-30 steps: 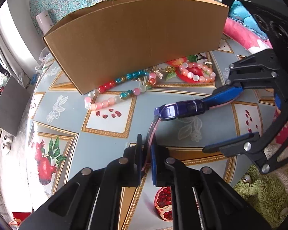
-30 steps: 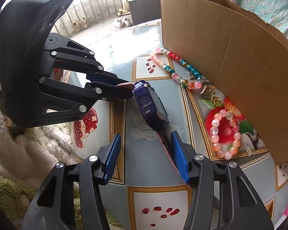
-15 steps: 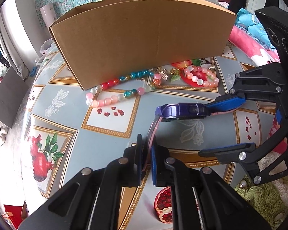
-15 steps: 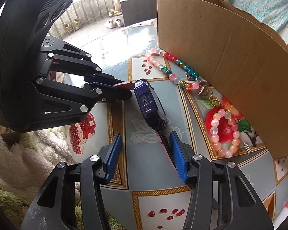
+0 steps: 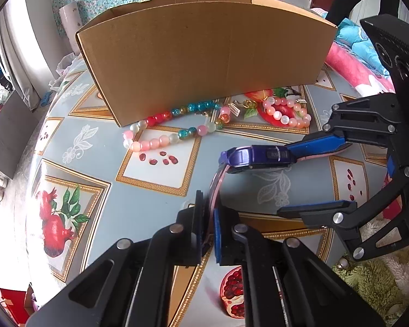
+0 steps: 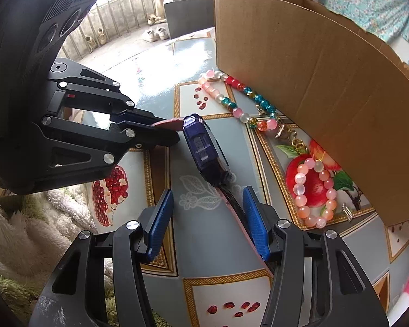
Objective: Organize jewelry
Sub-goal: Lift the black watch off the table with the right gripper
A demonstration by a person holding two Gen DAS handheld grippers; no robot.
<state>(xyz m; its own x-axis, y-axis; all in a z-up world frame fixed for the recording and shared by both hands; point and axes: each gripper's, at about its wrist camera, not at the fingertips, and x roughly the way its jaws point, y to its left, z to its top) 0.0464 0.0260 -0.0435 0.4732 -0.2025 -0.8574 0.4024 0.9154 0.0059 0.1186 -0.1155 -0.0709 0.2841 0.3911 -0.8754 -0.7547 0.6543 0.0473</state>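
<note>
**Desk:** What's in hand, just in front of the cardboard box (image 5: 204,54)?

**Me:** A purple watch (image 5: 256,158), raised above the patterned surface (image 5: 155,212). My left gripper (image 5: 208,226) is clenched on one end of its pink strap (image 5: 214,190). My right gripper (image 6: 207,218) is spreading its jaws; the other strap end lies against one blue pad, not pinched.

**Desk:** How will it handle?

**Me:** Light, I'd judge. The case is stiff, the strap limp and likely to sag and swing. Best taken near the case. The mixed bead string (image 5: 171,130) and pink bead bracelet (image 5: 286,111) lie at the box's foot.
</note>
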